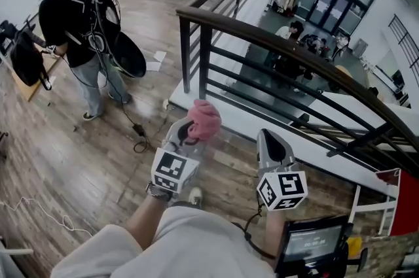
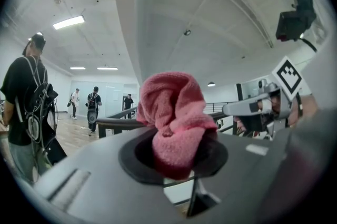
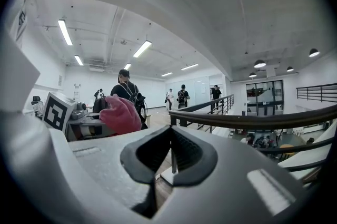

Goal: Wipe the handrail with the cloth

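A crumpled pink cloth (image 1: 204,120) sticks up out of my left gripper (image 1: 195,131), which is shut on it. Both hang short of the railing, over the wooden floor. The dark brown handrail (image 1: 281,46) runs from its corner post at the upper middle down toward the right, with black bars under it. My right gripper (image 1: 269,138) is beside the left one, shut with nothing in it. In the left gripper view the cloth (image 2: 174,123) fills the jaws and the handrail (image 2: 118,123) shows behind it. The right gripper view shows the handrail (image 3: 253,122) ahead and the cloth (image 3: 121,115) at left.
A person with a black backpack (image 1: 77,28) stands at the left, with a cable (image 1: 136,131) trailing on the floor. Beyond the railing is a drop to a lower floor with people (image 1: 294,41). A screen device (image 1: 311,244) sits at my lower right.
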The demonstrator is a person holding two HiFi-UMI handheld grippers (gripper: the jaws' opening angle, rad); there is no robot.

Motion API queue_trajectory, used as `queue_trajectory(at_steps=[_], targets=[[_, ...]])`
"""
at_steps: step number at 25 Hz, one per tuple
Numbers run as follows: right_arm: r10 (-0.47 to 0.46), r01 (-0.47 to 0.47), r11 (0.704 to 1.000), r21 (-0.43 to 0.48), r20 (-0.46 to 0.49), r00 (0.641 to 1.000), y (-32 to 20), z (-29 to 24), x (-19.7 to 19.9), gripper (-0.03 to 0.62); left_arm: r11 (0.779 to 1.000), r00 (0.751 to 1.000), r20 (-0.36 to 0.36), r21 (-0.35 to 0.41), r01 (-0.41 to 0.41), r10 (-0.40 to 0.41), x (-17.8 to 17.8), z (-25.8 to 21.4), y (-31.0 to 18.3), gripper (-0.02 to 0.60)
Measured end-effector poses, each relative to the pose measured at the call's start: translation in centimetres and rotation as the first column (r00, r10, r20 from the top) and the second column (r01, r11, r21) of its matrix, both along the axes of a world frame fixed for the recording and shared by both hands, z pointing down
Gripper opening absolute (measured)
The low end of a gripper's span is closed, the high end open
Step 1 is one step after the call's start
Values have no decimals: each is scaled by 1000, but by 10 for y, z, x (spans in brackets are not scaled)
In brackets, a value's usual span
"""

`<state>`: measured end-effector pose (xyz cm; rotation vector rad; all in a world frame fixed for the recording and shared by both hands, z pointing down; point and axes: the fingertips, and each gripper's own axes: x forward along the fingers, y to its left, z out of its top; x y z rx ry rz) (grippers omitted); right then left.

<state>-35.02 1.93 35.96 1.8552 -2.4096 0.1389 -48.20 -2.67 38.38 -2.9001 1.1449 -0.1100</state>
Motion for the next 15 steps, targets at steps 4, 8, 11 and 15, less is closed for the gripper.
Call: queue_trajectory(at_steps=[4,8,11,15], targets=[[17,-17,1000,4,0,1000,-22,-2,3,2,1000,1000,-5,2,-9,9,2,0,-21,95],[15,-15,1000,14,0,1000,-40,-6,6,2,1000,1000,-5,2,-9,9,6,-1,-42,95],[14,-14,1000,12,4,1000,-58,-6,8,2,1000,1000,-5,1,-10,10,9,0,-59,95],[6,-6,1000,10,10,1000,-84,-6,12,2,1000,1000,5,-7,-16,16,17,3,-79,95]])
